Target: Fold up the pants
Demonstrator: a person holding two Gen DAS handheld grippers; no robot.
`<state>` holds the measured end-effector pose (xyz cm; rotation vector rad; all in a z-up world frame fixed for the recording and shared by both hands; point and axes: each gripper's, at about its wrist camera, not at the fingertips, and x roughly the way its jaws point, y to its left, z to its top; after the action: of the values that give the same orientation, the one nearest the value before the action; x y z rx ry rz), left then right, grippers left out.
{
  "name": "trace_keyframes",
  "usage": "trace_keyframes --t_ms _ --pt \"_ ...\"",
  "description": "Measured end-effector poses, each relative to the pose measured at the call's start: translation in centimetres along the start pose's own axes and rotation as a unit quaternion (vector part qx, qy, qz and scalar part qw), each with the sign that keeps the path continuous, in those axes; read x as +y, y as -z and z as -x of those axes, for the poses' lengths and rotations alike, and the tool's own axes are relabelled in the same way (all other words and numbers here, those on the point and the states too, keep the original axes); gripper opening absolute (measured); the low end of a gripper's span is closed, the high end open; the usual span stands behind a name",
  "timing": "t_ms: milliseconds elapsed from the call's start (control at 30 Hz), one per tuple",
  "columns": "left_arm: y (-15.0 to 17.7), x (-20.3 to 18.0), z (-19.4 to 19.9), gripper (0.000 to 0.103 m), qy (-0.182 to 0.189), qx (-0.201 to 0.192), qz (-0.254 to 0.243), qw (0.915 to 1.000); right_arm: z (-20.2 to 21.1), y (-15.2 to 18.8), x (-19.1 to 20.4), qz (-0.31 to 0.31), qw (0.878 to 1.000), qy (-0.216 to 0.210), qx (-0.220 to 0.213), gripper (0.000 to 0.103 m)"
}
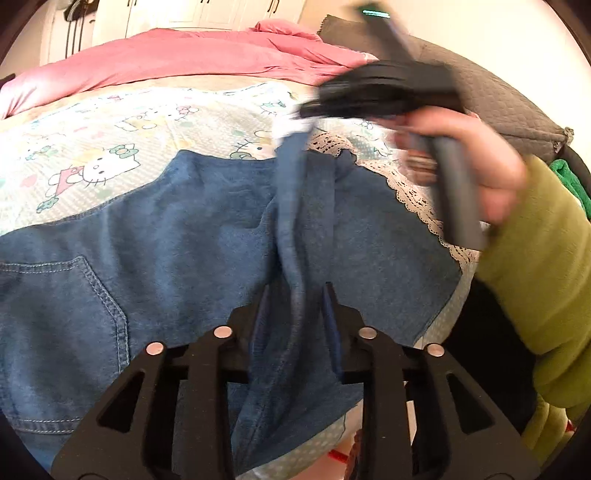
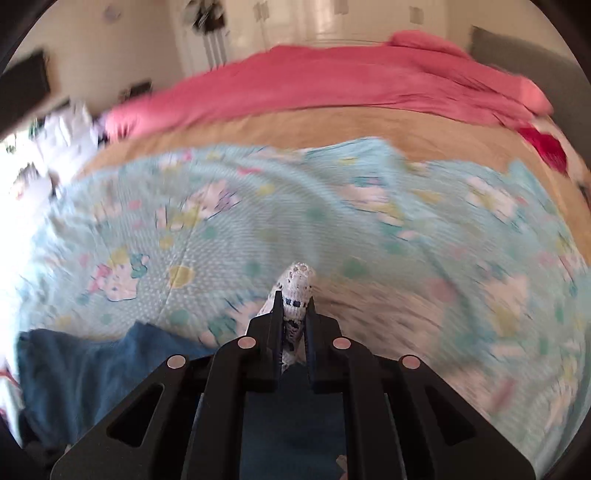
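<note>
We see pants (image 1: 184,236) on patterned sheet (image 1: 110,147) | blanket (image 1: 184,62) behind sheet | left gripper (image 1: 295,306) before us around a raised pants fold | right gripper (image 1: 314,122) beyond, right, lace hem (image 2: 297,291) between its fingers

A light blue blanket (image 1: 122,147) with cartoon cats, bows and little dots covers the near part of the bed. Its look is blurred in the right wrist view. Behind it lies a strip of tan sheet (image 2: 332,129). Past that, a pink blanket (image 1: 192,59) lies bunched across the far side of the bed. A grey quilted pillow (image 1: 491,96) sits at the right end. White cupboard doors (image 1: 207,14) stand at the back wall. Something green (image 1: 570,181) peeks out at the far right edge.
</note>
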<state>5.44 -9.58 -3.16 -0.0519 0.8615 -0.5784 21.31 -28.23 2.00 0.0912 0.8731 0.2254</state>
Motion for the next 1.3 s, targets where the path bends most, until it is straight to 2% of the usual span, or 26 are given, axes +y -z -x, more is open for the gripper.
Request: trace_keyframes --t_ms 100,133,200,433,567,733,900,1000,1033,1100,1133,1167,1267,1300 --pt "0.0 0.0 0.0 0.018 -0.006 -0.001 -0.004 1.0000 3.9 2.3 -3.8 -0.045 0.999 -0.018 -0.010 0.009" --pt "0.0 -0.1 0.1 0.008 -0.010 -0.002 -0.009 0.9999 5.2 3.4 -5.0 -0.059 0.998 -0.022 -0.013 0.009" --pt "0.0 -0.4 0.3 0.001 -0.018 -0.002 -0.025 0.9995 7.0 5.3 -6.8 -0.086 0.996 -0.033 -0.015 0.009" --pt "-0.1 -1.7 1.2 0.001 -0.021 -0.007 -0.075 0.9969 12.2 12.3 -10.9 -0.167 0.983 -0.069 -0.011 0.009" --pt "0.9 -3.4 1.5 0.001 -0.027 -0.004 -0.113 0.9932 12.9 15.2 -11.1 -0.172 0.983 -0.060 0.012 0.009" --pt "2.0 -3.7 1.2 0.001 -0.026 0.014 -0.126 0.9916 12.8 18.3 -11.8 -0.188 0.979 -0.068 0.029 0.009" --pt "2.4 -4.3 0.1 0.002 -0.033 0.032 -0.140 0.9891 12.5 18.7 -12.3 -0.197 0.978 -0.066 0.018 0.009" --pt "2.7 -4.2 -0.1 0.005 -0.035 0.038 -0.142 0.9886 12.5 18.6 -12.3 -0.188 0.981 -0.046 0.010 0.011" --pt "2.8 -4.2 -0.1 0.005 -0.034 0.038 -0.141 0.9887 12.7 18.7 -12.5 -0.192 0.980 -0.045 0.009 0.012" --pt "2.8 -4.2 -0.1 0.005 -0.035 0.038 -0.141 0.9886 13.2 18.6 -12.4 -0.181 0.983 -0.014 0.003 0.024" --pt "2.8 -4.2 -0.1 0.005 -0.034 0.039 -0.142 0.9885 13.8 18.6 -12.2 -0.171 0.985 0.007 -0.003 0.029" --pt "2.8 -4.3 -0.1 0.005 -0.034 0.039 -0.144 0.9882 14.6 18.5 -12.2 -0.167 0.986 0.021 -0.015 0.029" --pt "2.9 -4.2 -0.1 0.007 -0.034 0.042 -0.146 0.9878 17.0 18.0 -11.3 -0.145 0.987 0.031 -0.055 0.029" --pt "2.9 -4.3 0.0 0.013 -0.031 0.045 -0.146 0.9878 17.4 17.7 -10.5 -0.126 0.990 0.025 -0.060 0.029"
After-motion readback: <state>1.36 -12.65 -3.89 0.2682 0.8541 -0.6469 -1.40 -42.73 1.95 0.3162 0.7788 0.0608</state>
